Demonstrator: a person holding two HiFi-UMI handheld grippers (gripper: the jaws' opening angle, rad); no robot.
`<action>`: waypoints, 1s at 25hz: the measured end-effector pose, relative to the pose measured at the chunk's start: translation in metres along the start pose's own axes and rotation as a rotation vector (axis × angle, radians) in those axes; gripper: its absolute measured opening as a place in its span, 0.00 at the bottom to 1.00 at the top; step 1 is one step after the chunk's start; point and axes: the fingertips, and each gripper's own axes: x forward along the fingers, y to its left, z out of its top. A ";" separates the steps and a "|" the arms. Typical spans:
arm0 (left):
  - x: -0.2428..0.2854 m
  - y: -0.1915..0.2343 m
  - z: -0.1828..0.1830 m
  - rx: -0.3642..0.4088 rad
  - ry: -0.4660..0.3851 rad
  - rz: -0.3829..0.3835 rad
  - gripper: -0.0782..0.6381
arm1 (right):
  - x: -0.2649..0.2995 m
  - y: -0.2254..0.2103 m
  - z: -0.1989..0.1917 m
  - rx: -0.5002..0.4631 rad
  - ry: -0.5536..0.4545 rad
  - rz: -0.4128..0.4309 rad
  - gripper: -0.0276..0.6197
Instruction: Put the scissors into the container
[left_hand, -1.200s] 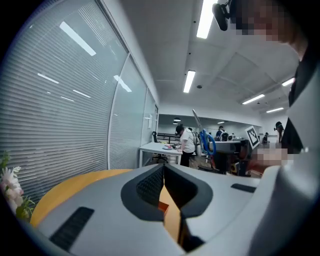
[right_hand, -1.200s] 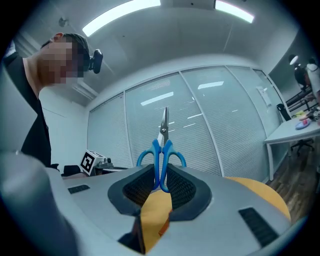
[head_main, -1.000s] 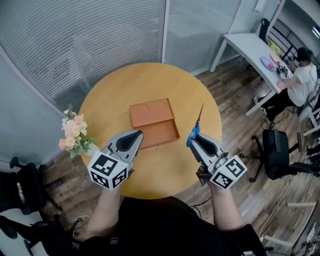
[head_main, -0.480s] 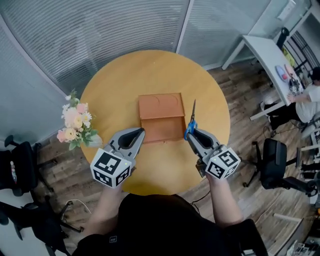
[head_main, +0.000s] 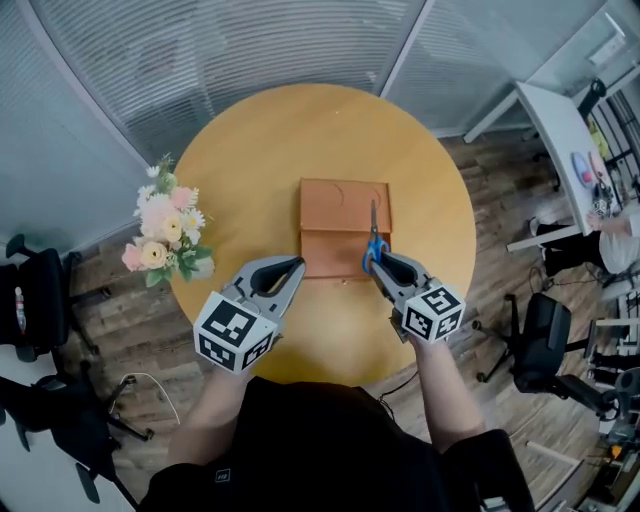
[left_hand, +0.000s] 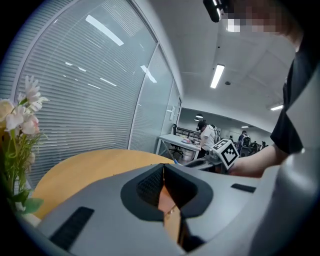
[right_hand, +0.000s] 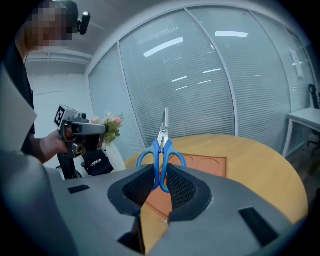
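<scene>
An orange-brown container (head_main: 338, 205) lies open in the middle of the round wooden table (head_main: 250, 160). My right gripper (head_main: 383, 264) is shut on the blue handles of the scissors (head_main: 372, 240), whose blades point away from me over the container's right part. In the right gripper view the scissors (right_hand: 162, 142) stand upright between the pads (right_hand: 182, 187), with the container (right_hand: 202, 165) behind them. My left gripper (head_main: 285, 275) hovers near the container's front left corner, shut with nothing in it. The left gripper view shows its jaws closed (left_hand: 163, 170).
A vase of flowers (head_main: 165, 230) stands at the table's left edge, close to the left gripper. Office chairs (head_main: 540, 335) and a white desk (head_main: 560, 120) are on the right, off the table. A glass wall with blinds runs behind the table.
The right gripper has moved left and down with the scissors, from beside the container to over its right part. The left gripper has shifted slightly toward the container.
</scene>
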 end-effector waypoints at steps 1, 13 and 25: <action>-0.001 0.001 -0.002 -0.005 0.004 0.003 0.13 | 0.006 -0.001 -0.005 -0.005 0.019 0.006 0.18; -0.015 0.016 -0.022 -0.052 0.033 0.037 0.13 | 0.058 -0.013 -0.071 -0.021 0.230 0.038 0.18; -0.021 0.018 -0.032 -0.079 0.040 0.045 0.13 | 0.077 -0.029 -0.119 -0.232 0.505 0.037 0.18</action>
